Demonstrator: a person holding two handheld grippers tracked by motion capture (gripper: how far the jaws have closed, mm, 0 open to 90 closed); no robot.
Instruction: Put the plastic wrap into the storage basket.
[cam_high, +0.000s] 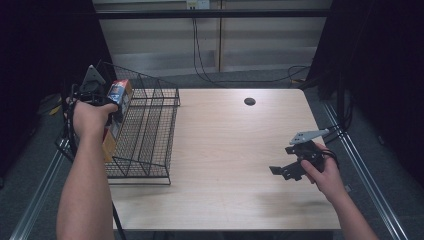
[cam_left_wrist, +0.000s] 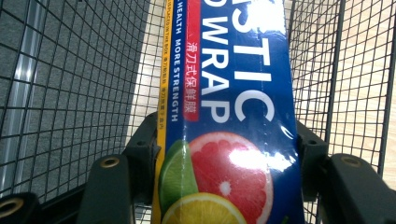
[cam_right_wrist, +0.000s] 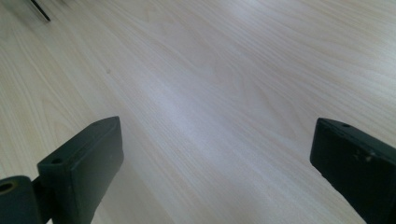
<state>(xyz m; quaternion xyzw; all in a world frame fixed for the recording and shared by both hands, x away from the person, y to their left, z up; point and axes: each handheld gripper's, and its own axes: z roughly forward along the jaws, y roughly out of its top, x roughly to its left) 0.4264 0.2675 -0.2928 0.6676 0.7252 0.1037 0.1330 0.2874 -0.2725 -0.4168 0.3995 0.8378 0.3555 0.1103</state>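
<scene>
A long blue box of plastic wrap (cam_left_wrist: 233, 107), printed with citrus slices, stands nearly upright inside a black wire basket (cam_high: 150, 130) at the table's left edge. My left gripper (cam_high: 114, 106) is shut on the box (cam_high: 119, 92) near its top, and in the left gripper view the pads (cam_left_wrist: 142, 154) press on both of its sides. My right gripper (cam_high: 282, 171) hovers low over the right part of the wooden table (cam_high: 225, 150). Its jaws stand wide open in the right gripper view, with only bare wood (cam_right_wrist: 210, 70) between the fingers (cam_right_wrist: 88, 154).
The basket's mesh walls (cam_left_wrist: 70, 70) close around the box on both sides. A small dark round hole (cam_high: 249, 101) sits near the table's far edge. Metal rails run along the floor on both sides, and cables hang at the back.
</scene>
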